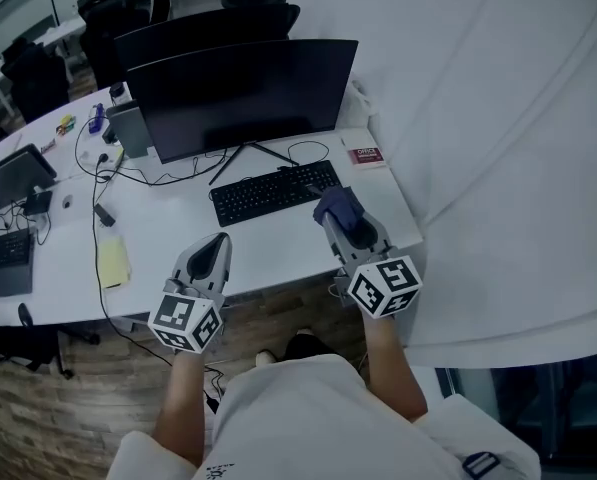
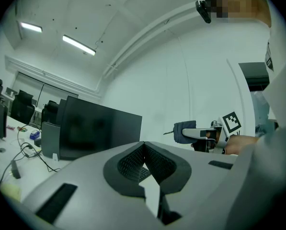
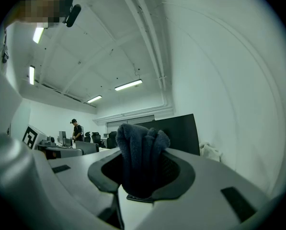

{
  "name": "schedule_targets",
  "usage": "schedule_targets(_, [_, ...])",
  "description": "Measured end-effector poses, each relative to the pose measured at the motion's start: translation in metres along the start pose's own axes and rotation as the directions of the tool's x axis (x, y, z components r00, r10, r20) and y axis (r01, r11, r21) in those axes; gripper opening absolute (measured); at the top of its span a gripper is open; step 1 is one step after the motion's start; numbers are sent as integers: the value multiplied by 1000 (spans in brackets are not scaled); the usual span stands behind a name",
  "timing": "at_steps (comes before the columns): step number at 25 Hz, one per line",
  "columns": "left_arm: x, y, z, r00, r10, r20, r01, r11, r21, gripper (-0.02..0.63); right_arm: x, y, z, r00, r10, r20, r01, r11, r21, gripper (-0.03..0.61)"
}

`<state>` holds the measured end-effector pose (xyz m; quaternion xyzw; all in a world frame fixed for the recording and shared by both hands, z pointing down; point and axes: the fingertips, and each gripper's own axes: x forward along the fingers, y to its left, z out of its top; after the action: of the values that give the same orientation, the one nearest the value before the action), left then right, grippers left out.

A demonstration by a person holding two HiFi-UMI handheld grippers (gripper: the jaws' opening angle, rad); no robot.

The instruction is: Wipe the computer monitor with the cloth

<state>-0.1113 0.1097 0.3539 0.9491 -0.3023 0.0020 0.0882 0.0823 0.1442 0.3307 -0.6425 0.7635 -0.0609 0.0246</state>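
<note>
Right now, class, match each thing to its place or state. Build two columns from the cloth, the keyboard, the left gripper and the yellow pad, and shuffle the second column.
Column 1
1. cloth
2. keyboard
3. left gripper
4. yellow pad

Column 2
A. jaws together, nothing between them
B. lying on the desk, well to the keyboard's left
C. clamped in the right gripper
D. on the desk, in front of the monitor

Pairs: 1-C, 2-D, 3-A, 4-B
</note>
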Motion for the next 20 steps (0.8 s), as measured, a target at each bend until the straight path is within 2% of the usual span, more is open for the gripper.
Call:
schedule_targets(12, [4,32,2,1000,24,1,-24,999,-30,6,47,16,-5,997,69,-31,-69,998,-11,140])
schedule_targets(20, [48,58,19,999,44,14,-44,999,19,6,91,-35,18,999,38,13,-38,999,-22,140])
